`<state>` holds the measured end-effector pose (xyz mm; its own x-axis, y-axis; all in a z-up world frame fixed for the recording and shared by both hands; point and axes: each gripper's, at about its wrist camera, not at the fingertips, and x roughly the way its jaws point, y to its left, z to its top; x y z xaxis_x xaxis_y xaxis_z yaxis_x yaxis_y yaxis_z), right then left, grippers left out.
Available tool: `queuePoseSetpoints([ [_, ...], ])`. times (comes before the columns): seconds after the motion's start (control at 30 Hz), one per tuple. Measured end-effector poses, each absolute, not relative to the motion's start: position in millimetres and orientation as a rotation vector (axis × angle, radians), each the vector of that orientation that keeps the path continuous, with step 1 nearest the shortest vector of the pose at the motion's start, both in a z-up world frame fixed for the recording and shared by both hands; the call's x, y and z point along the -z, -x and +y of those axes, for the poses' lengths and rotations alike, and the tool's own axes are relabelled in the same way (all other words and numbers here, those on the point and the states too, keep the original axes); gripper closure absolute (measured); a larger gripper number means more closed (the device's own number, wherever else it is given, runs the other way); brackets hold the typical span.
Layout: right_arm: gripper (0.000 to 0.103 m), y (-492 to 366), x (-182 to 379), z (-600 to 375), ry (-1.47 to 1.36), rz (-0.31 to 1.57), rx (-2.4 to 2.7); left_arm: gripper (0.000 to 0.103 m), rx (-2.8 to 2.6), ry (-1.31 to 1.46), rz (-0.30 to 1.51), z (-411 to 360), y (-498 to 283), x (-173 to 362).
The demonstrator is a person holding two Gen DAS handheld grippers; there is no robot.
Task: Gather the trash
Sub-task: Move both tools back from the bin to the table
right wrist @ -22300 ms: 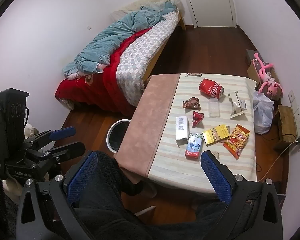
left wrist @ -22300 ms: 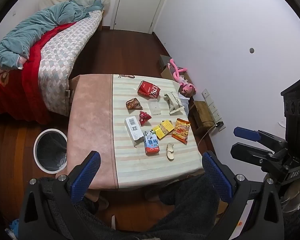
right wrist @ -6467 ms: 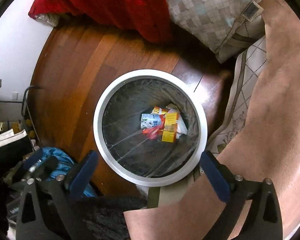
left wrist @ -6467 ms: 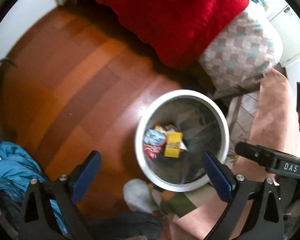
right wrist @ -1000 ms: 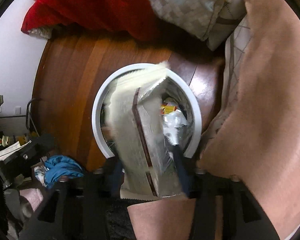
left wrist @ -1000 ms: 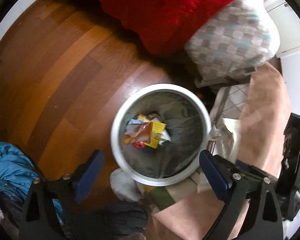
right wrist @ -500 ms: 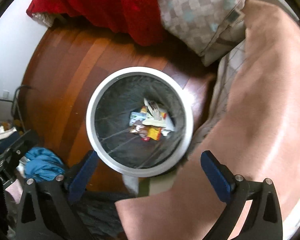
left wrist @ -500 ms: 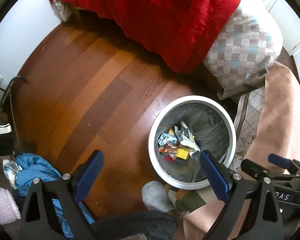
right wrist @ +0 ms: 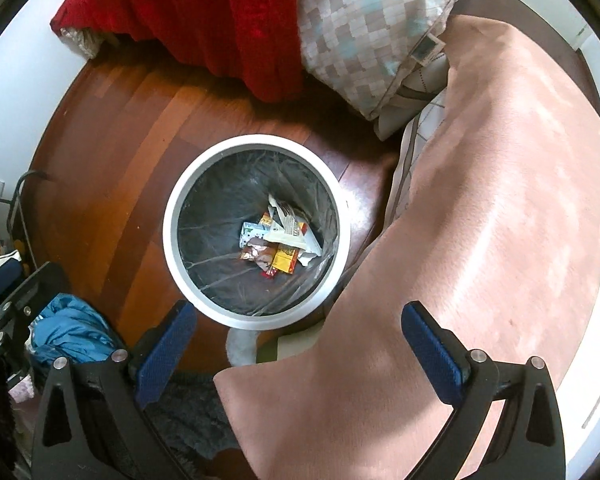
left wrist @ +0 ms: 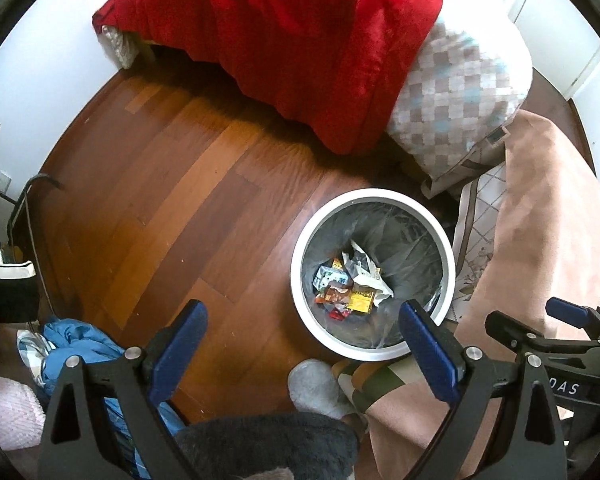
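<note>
Left gripper (left wrist: 303, 342): jaws spread wide, nothing between them, held above the wooden floor (left wrist: 172, 216) just beside the bin.
Right gripper (right wrist: 296, 342): spread wide, holding nothing, over the bin's near rim and the pink cloth edge.
Trash bin (right wrist: 172, 248): round, white-rimmed, dark liner, standing on the floor beside the bench.
Trash (right wrist: 278, 242): wrappers, a yellow packet and a crumpled white carton piled at the bottom of the bin.
Bench (right wrist: 480, 240): draped in pink cloth, to the right of the bin.
Blue clothing (left wrist: 80, 344): heaped on the floor at left.
Bed (left wrist: 300, 40): beyond the bin, red blanket and checked cover hanging over its side.
</note>
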<state>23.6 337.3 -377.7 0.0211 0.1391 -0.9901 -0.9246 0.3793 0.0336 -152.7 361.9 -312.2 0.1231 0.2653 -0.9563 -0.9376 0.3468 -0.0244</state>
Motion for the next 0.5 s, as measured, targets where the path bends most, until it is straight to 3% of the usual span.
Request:
queuePoseSetpoints([
  [0.5,0.0,-24,275,280,0.616,1.177,-1.1,0.006,-1.041,0.665,0.962,311,153,227],
])
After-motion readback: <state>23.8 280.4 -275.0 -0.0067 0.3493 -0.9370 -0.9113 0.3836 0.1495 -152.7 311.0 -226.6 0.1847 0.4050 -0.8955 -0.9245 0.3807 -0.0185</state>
